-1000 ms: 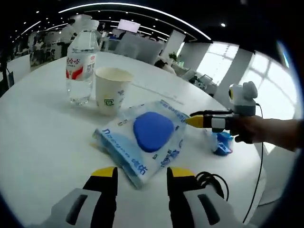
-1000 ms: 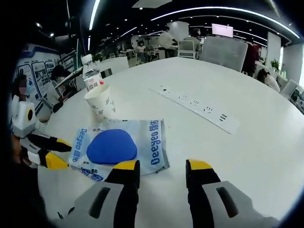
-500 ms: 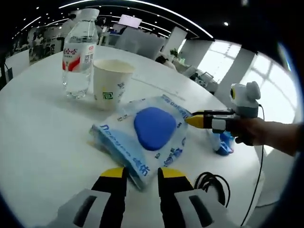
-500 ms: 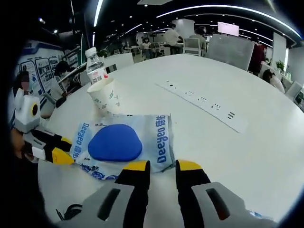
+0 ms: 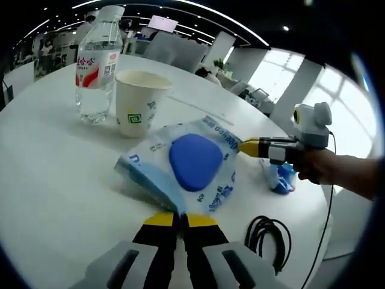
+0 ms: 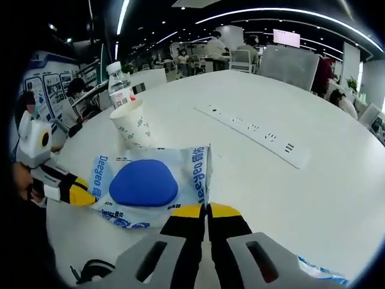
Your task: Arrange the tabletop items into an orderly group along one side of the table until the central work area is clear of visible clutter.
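A pale blue wet-wipes pack (image 5: 194, 161) with a dark blue lid lies on the white table (image 5: 54, 180). My left gripper (image 5: 180, 218) is shut on its near corner. From the right, my right gripper (image 5: 248, 147) pinches the pack's opposite edge. In the right gripper view the same pack (image 6: 144, 183) sits just ahead, its right edge bent upward, and my right gripper (image 6: 206, 211) is shut on that edge. The left gripper (image 6: 77, 192) meets the pack's left corner there.
A paper cup (image 5: 139, 103) and a water bottle (image 5: 94, 66) stand side by side beyond the pack. A crumpled blue wrapper (image 5: 280, 178) and a coiled black cable (image 5: 268, 236) lie to the right. A white power strip (image 6: 252, 132) crosses the table.
Both grippers went from open to shut, each closing on an edge of the wipes pack. The pack's edge at the right gripper has bent upward.
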Action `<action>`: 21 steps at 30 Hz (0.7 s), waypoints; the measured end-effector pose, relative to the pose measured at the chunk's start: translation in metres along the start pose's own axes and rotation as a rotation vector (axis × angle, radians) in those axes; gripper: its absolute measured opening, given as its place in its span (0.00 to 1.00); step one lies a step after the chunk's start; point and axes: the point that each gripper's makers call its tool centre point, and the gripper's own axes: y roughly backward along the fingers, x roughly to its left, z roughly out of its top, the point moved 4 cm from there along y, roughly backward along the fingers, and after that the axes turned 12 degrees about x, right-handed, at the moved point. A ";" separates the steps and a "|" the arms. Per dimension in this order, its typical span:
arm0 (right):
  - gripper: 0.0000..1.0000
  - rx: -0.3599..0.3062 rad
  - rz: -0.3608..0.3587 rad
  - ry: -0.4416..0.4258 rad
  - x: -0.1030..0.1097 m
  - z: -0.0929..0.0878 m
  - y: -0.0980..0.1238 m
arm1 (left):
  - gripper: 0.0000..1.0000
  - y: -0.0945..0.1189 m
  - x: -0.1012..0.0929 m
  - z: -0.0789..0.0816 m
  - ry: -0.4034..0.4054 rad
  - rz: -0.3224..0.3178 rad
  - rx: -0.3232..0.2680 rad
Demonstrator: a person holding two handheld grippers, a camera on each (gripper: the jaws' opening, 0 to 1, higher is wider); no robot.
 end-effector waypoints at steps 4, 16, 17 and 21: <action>0.00 -0.002 -0.007 0.004 -0.001 -0.002 0.002 | 0.00 0.001 0.000 0.001 0.021 -0.021 -0.002; 0.00 -0.054 -0.048 -0.046 -0.006 0.000 0.027 | 0.00 0.005 -0.010 0.007 -0.042 -0.056 -0.012; 0.00 -0.062 -0.053 -0.052 -0.006 -0.001 0.031 | 0.00 0.005 -0.012 0.008 -0.057 -0.059 -0.008; 0.00 -0.083 -0.081 -0.084 -0.009 -0.006 0.041 | 0.00 0.005 -0.017 0.016 -0.088 -0.074 -0.004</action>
